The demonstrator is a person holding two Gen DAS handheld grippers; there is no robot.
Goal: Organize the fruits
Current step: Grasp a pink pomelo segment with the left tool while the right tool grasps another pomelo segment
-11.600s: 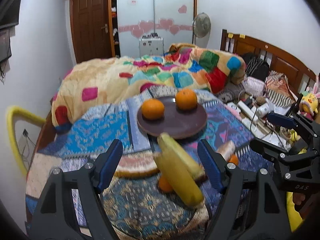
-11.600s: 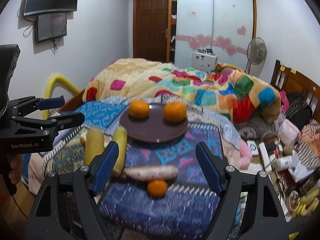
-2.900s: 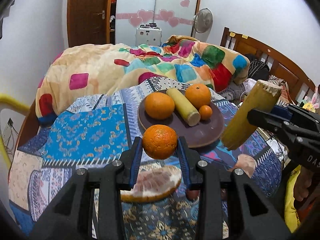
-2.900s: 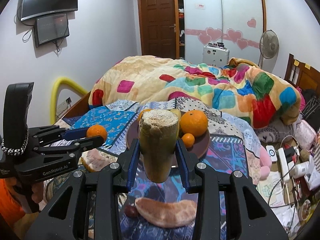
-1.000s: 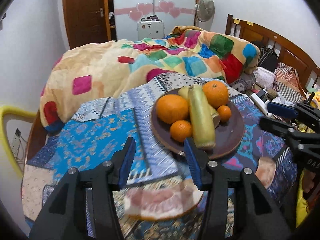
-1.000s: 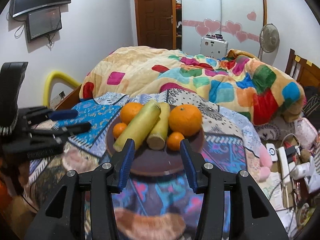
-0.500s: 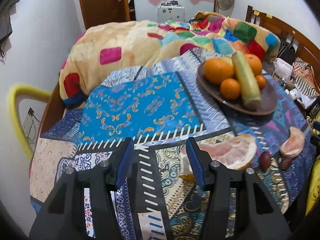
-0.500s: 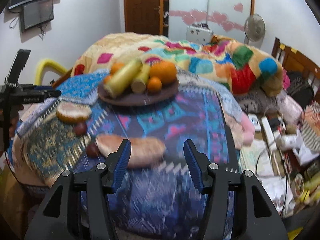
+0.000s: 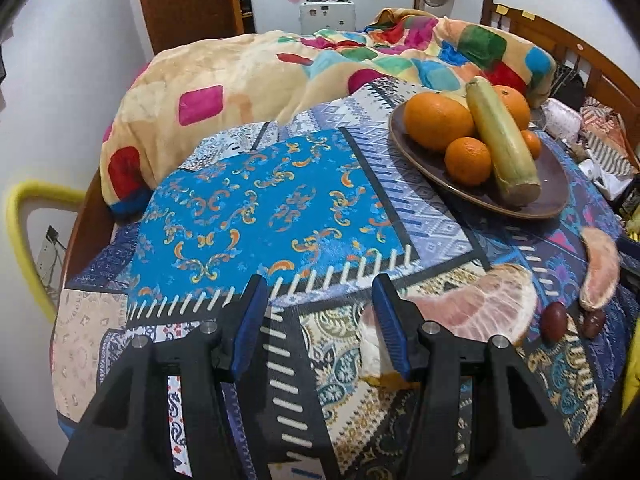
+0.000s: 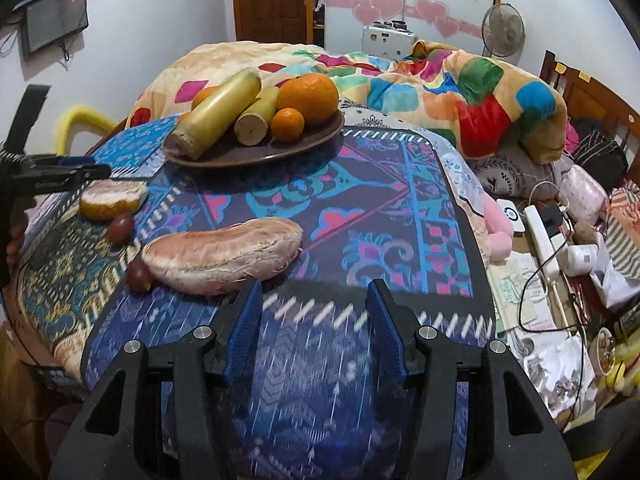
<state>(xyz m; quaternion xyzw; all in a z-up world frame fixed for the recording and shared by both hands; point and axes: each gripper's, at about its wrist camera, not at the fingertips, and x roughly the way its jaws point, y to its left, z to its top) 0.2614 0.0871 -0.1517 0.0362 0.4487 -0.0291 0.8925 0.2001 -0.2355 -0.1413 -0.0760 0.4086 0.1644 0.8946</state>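
We see both tongs empty over the patterned surface. The left tongs stand apart w/ only cloth between the blue pads; the big pomelo piece lies just to the right of the right finger, part of it hidden behind that finger, whether touching we can't tell. The right tongs are parted too, nothing in them; their jaws have just been opening. A long pomelo wedge lies just beyond the left finger, near its tip.

The plate sits at the far side of the surface, next to the quilt. On it: two big oranges, two small ones and two sugarcane pieces, one leaning over the fruit, cut end toward us in the left view.

Off the plate, still on the cloth: the two pomelo pieces and two dark red fruits, small, side by side near the wedge in the left view. In the right view one dark fruit touches the wedge's left end, the other sits just below the yellow-rinded piece, w/ the left tongs close above it at the frame's left edge.
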